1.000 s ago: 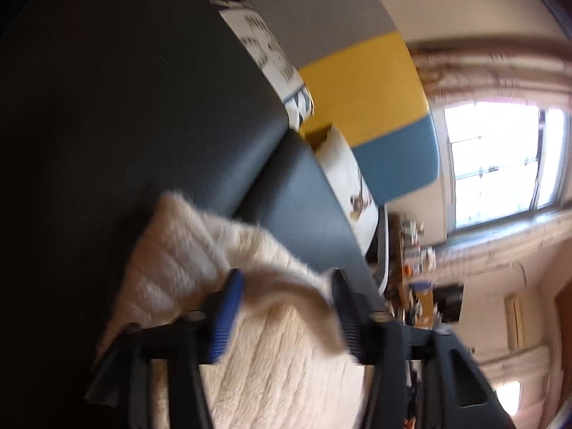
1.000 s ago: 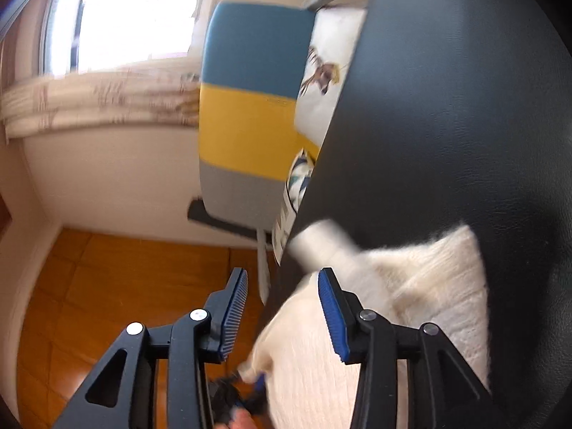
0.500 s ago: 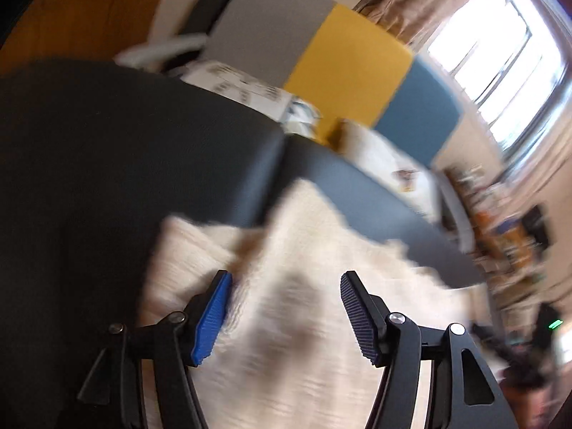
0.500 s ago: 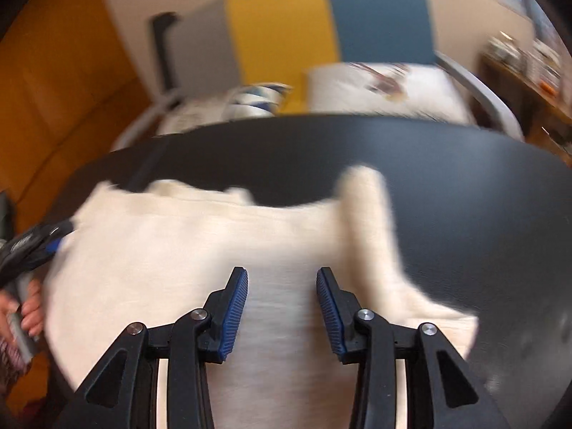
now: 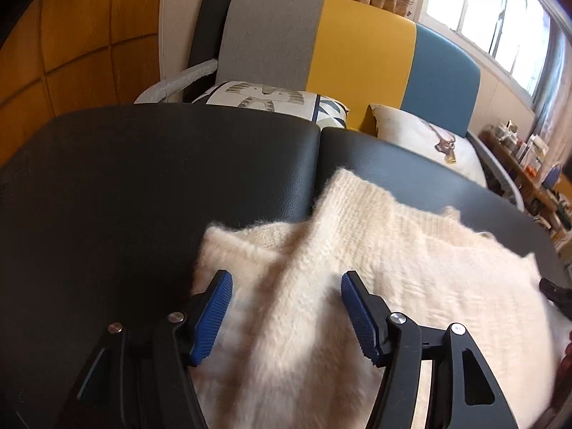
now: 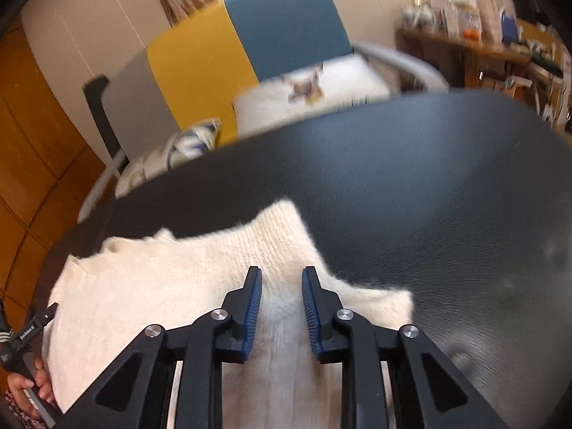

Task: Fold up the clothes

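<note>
My cream fluffy knitted sweater (image 5: 411,268) lies on the black padded table (image 5: 143,186), near its front edge. My left gripper (image 5: 282,314) stands wide above a sleeve; my right gripper (image 6: 280,307), closing, risks pinching only loose fuzz and slipping off.

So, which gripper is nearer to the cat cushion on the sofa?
Left. The left gripper hovers over the sweater, facing the cat cushion; the right gripper is further along, toward the other pillow.
</note>
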Tool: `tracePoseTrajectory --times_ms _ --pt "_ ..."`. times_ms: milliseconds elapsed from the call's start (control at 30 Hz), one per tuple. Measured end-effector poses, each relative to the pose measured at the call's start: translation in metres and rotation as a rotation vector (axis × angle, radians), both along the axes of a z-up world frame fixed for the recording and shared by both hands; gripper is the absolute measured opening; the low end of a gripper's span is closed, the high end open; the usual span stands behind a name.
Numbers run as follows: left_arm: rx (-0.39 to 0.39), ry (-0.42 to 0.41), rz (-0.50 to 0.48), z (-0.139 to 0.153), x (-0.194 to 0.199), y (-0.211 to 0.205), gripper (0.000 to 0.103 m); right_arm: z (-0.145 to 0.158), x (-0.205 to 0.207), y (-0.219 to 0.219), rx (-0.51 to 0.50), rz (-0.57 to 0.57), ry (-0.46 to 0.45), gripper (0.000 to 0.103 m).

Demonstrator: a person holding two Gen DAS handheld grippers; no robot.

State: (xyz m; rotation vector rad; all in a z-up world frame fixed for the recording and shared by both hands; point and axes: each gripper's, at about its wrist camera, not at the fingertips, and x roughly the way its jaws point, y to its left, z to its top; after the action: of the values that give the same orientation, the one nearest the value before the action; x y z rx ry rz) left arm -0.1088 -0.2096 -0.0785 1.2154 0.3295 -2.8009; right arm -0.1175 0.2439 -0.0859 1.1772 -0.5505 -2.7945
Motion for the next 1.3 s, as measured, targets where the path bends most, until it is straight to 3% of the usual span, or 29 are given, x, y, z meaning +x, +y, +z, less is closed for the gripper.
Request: tracePoseTrajectory --times_ms 67,133,233,333,400,500,533,567,600,700,800,933,1033,1133,1233,1300 --pt "0.028 0.04 -0.016 0.009 0.012 0.008 0.065 0.012 0.017 -0.008 -0.016 0.044 0.048 0.023" --pt "0.037 0.068 -0.048 0.015 0.019 0.021 0.065 0.014 0.019 -0.022 0.024 0.109 0.039 0.023" --pt "-0.06 0.063 -0.113 0.011 0.02 0.048 0.065 0.006 0.016 -0.032 0.057 0.164 0.013 0.023" --pt "-0.149 0.022 -0.114 -0.007 0.015 0.054 0.065 -0.012 0.007 -0.021 0.038 0.121 -0.051 0.023" --pt "-0.115 0.025 -0.106 -0.012 0.017 0.044 0.071 -0.024 0.006 0.0 -0.022 0.06 -0.068 0.021" --pt "-0.067 0.029 -0.097 -0.014 0.021 0.032 0.071 -0.027 0.021 0.028 -0.167 0.002 -0.036 0.023" --pt "-0.071 0.026 -0.098 -0.01 0.024 0.033 0.071 -0.023 0.027 0.032 -0.177 -0.01 -0.026 0.024" --pt "-0.077 0.028 -0.095 -0.005 0.028 0.035 0.071 -0.018 0.035 0.036 -0.179 -0.023 -0.012 0.034" --pt "-0.084 0.039 -0.09 0.0 0.032 0.037 0.071 -0.012 0.043 0.041 -0.181 -0.035 0.002 0.037" --pt "-0.084 0.089 -0.082 0.014 0.048 0.048 0.072 -0.002 0.065 0.057 -0.23 -0.049 0.025 0.037" --pt "-0.07 0.108 -0.087 0.022 0.066 0.067 0.08 -0.005 0.078 0.065 -0.239 -0.02 -0.031 0.044" --pt "-0.059 0.096 -0.168 0.021 0.081 0.103 0.085 -0.022 0.087 0.066 -0.26 0.024 -0.108 0.05" --pt "-0.101 0.094 -0.237 0.018 0.088 0.127 0.085 -0.036 0.089 0.063 -0.339 0.055 -0.131 0.053" --pt "-0.093 0.124 -0.299 0.016 0.098 0.143 0.085 -0.045 0.087 0.06 -0.429 0.042 -0.113 0.055" --pt "-0.035 0.14 -0.334 0.015 0.106 0.15 0.074 -0.046 0.08 0.054 -0.452 0.042 -0.098 0.056" --pt "-0.006 0.118 -0.346 0.012 0.108 0.156 0.062 -0.045 0.075 0.048 -0.445 0.044 -0.103 0.057"
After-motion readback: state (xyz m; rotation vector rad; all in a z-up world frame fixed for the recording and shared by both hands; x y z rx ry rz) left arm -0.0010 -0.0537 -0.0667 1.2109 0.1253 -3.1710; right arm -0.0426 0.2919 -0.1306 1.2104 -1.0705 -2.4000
